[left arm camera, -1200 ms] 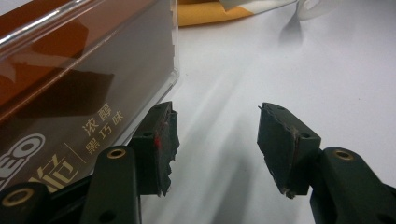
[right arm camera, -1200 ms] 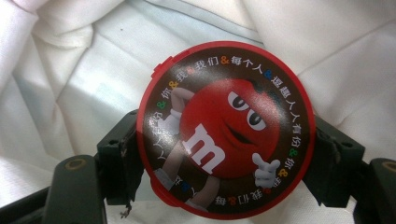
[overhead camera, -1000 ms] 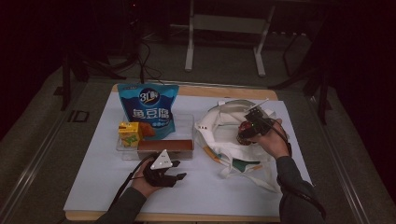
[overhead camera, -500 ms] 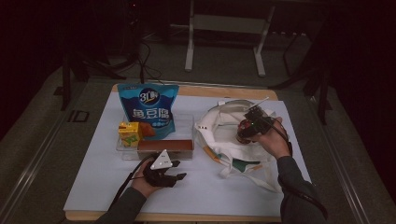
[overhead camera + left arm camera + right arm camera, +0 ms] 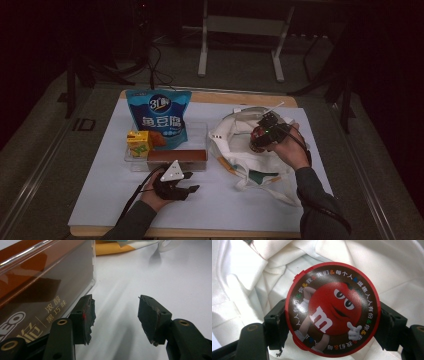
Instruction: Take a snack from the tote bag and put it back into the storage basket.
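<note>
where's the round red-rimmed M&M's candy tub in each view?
High view: the round red-rimmed M&M's candy tub sits right of centre, between the right gripper's jaws, over the white cloth bag.
Left gripper view: the tub is not in it.
Right gripper view: tub at centre, clamped by both jaws.
Shared landmark: the white cloth bag.

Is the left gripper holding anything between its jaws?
No, the left gripper stands open over the bare white table cover, beside the clear box.

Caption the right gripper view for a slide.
Right gripper clamps a round red-rimmed candy tub above the white cloth bag.
</note>
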